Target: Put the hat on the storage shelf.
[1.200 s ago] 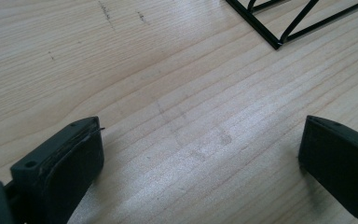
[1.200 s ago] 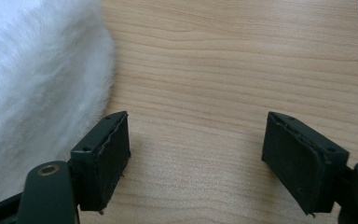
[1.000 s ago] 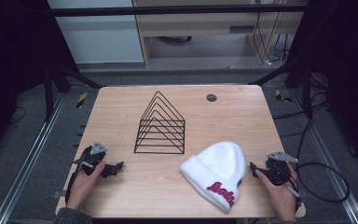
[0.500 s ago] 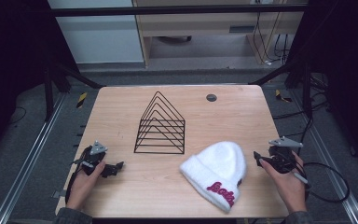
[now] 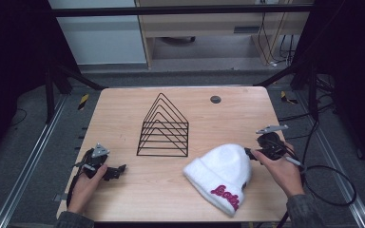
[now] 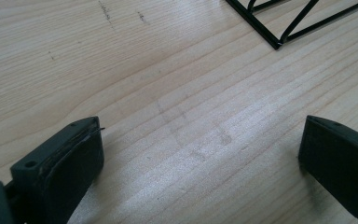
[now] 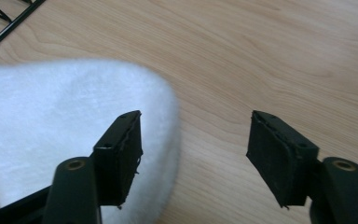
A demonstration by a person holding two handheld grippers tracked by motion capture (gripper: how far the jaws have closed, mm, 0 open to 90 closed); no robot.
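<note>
Resting on table (image 5: 123,114): one white beanie (image 5: 221,173), one wire rack (image 5: 164,127); left gripper (image 5: 116,171) fingers open, right gripper (image 5: 248,153) fingers open, just closing, empty.

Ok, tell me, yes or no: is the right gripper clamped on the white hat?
No, the right gripper stands open beside the white hat, its jaws apart over bare table with nothing between them.

1. A light wooden bench (image 5: 123,109) with visible grain stood on grey carpeted floor (image 5: 24,142).
2. Dark metal frame bars (image 5: 180,9) surrounded it.
3. Beyond stood a pale cabinet (image 5: 100,38) and a beige wooden desk (image 5: 209,23), with black cables (image 5: 332,190) trailing on the floor.
</note>
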